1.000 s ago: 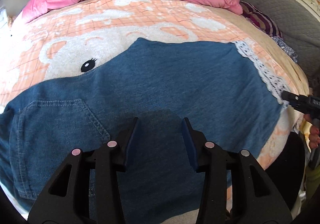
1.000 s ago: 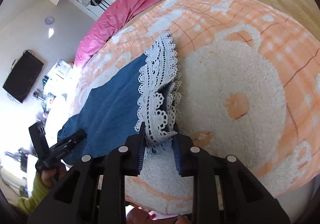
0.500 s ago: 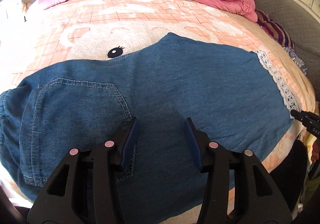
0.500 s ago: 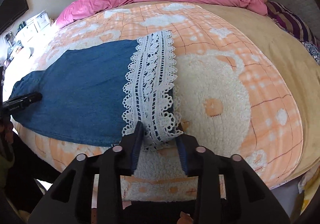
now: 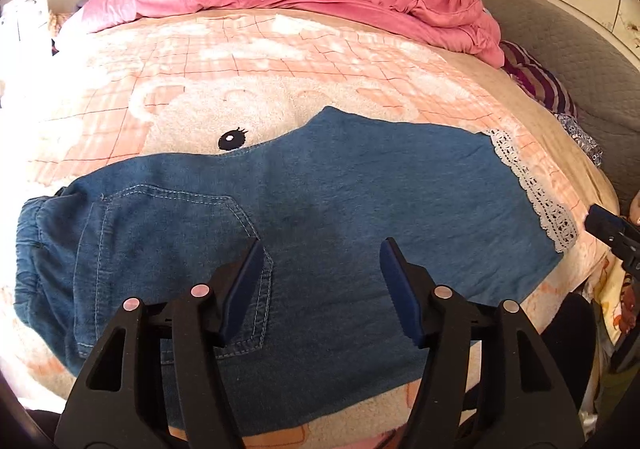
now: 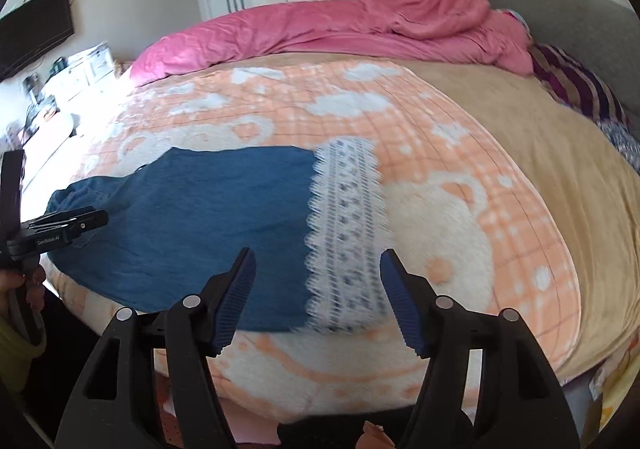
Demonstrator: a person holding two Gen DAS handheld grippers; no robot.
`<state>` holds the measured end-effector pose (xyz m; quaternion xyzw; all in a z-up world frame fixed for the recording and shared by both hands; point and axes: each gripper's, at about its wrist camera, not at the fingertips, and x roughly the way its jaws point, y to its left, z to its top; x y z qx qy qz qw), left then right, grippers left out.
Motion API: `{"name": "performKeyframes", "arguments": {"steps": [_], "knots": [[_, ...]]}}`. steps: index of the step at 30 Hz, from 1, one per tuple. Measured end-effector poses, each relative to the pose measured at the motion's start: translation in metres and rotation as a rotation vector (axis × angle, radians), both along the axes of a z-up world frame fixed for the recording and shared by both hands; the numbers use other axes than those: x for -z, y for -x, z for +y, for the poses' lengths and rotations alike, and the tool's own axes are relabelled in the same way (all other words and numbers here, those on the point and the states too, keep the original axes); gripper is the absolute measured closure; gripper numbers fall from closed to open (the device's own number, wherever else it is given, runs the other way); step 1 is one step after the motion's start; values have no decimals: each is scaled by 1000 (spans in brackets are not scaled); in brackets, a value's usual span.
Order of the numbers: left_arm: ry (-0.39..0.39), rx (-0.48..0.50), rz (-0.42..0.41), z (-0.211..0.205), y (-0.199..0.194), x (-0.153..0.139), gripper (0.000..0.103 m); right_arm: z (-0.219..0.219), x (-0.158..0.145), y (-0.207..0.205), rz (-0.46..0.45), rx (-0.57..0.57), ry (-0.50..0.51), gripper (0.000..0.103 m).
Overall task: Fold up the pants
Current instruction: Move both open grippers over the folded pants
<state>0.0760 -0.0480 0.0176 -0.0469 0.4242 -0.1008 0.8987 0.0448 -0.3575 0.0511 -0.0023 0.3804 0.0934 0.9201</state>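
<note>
Pants [image 5: 320, 217] lie flat beyond both gaping, empty tongs: left [image 5: 322, 269], right [image 6: 316, 281].

Pants [image 5: 320, 209]: matt blue denim, pale stitching, white openwork lace hem [image 6: 346, 233]. Blanket [image 5: 240, 89] under them: fuzzy fleece. Pink duvet [image 6: 320, 33] beyond: smooth, crumpled. Gripper fingers [image 5: 244, 281]: matt black plastic, ribbed blue pads.

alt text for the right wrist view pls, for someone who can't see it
The open right gripper hovers above the white lace hem of blue denim pants lying flat on an orange-and-white bear-print blanket. The left gripper reaches in at the left edge over the waist end. A rumpled pink duvet lies along the far side of the bed.
</note>
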Motion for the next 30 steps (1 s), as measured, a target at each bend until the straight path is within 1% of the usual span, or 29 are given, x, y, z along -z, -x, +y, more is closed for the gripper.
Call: {"name": "performKeyframes", "arguments": {"steps": [2,3,4,7,8,10,11,13,16,20,21,22,23,24,26,27,28,30], "knots": [[1,-5,-9,2,2,-3,46,14,-1,-4,2,-26,-12,39],[0,-6,-14,2,4,-5,45,21,-1,-6,0,-37,-16,37],[-3,-7,-14,2,5,-6,43,29,-2,-8,-1,-46,-14,31],[-15,-15,-17,4,9,-9,39,51,0,-11,0,-77,-20,30],[-20,-19,-17,6,11,-10,37,58,1,-11,-2,-91,-16,30],[-43,-36,-11,10,14,-9,33,68,6,-11,-2,-97,17,25],[-57,-49,-7,13,16,-8,32,73,10,-13,2,-101,30,24],[-82,-83,10,20,18,-5,26,78,19,-15,22,-105,38,24],[-92,-113,63,32,19,7,24,80,35,-17,58,-96,67,24],[-83,-122,117,44,12,22,24,70,63,-21,151,-46,114,24],[-81,-129,121,46,12,24,24,63,68,-21,162,-31,96,23],[-78,-132,123,47,12,26,24,57,69,-20,156,-29,57,23],[-78,-133,124,47,12,27,24,55,69,-18,153,-27,42,23],[-83,-134,122,47,11,27,24,54,69,-16,149,-28,41,23],[-84,-132,117,45,12,26,20,56,69,-14,133,-37,51,23],[-72,-124,110,43,14,23,17,55,70,-13,125,-37,44,23],[-44,-105,90,40,17,18,15,54,69,-12,115,-38,28,22],[18,-38,41,30,23,7,14,48,64,-7,83,-30,-39,22]]}}
